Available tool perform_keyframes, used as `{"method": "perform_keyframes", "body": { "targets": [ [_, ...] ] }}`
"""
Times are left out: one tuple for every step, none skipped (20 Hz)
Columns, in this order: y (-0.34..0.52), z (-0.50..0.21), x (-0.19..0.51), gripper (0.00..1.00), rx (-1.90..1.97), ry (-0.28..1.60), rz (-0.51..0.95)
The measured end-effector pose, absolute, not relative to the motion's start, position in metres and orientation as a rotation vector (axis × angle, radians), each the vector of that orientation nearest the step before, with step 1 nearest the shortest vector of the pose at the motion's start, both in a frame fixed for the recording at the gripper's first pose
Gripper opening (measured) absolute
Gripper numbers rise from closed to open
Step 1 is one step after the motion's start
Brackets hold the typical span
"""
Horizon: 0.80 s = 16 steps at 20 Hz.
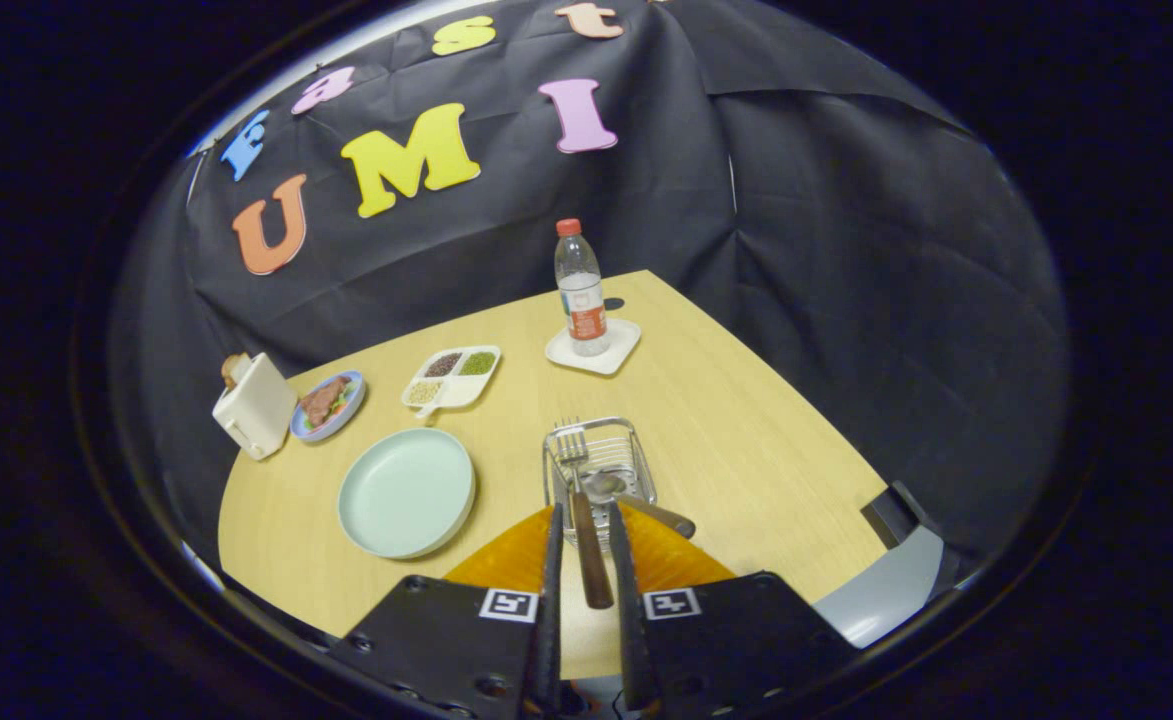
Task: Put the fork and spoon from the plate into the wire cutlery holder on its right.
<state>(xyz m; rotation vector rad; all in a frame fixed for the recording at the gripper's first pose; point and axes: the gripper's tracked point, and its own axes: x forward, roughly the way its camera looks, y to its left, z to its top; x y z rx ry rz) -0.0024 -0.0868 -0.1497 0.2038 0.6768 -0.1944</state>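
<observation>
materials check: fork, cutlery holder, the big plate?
Fork, held between the gripper fingers: shiny metal tines, likely steel; brown handle, probably wood. Cutlery holder: thin bright metal wire, open mesh. Plate: pale green, matte, smooth; ceramic or plastic, can't tell.

No legible txt; bottle (580, 290) label too small to read.
</observation>
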Motion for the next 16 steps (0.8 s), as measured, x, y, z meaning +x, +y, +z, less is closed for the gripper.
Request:
{"method": "perform_keyframes", "body": {
  "targets": [
    [-0.086,-0.149,-0.004,0.26,0.197,0.674,-0.196],
    [-0.087,-0.148,-0.005,0.26,0.191,0.672,-0.199],
    [-0.087,-0.145,-0.007,0.26,0.188,0.664,-0.202],
    [-0.086,-0.142,-0.007,0.29,0.186,0.656,-0.199],
    [-0.085,-0.14,-0.008,0.34,0.188,0.648,-0.2],
    [-0.086,-0.137,-0.01,0.4,0.187,0.641,-0.206],
    [-0.085,-0.134,-0.011,0.41,0.189,0.628,-0.203],
    [-0.083,-0.131,-0.012,0.44,0.187,0.616,-0.204],
    [-0.083,-0.128,-0.015,0.48,0.184,0.607,-0.204],
    [-0.081,-0.124,-0.017,0.52,0.179,0.598,-0.206],
    [-0.079,-0.12,-0.019,0.53,0.173,0.583,-0.204],
    [-0.077,-0.114,-0.022,0.56,0.165,0.568,-0.204],
    [-0.075,-0.108,-0.027,0.58,0.16,0.553,-0.202],
    [-0.071,-0.102,-0.03,0.61,0.152,0.535,-0.201],
    [-0.066,-0.095,-0.032,0.63,0.144,0.511,-0.195],
    [-0.062,-0.088,-0.037,0.65,0.134,0.487,-0.192]
  ]
}}
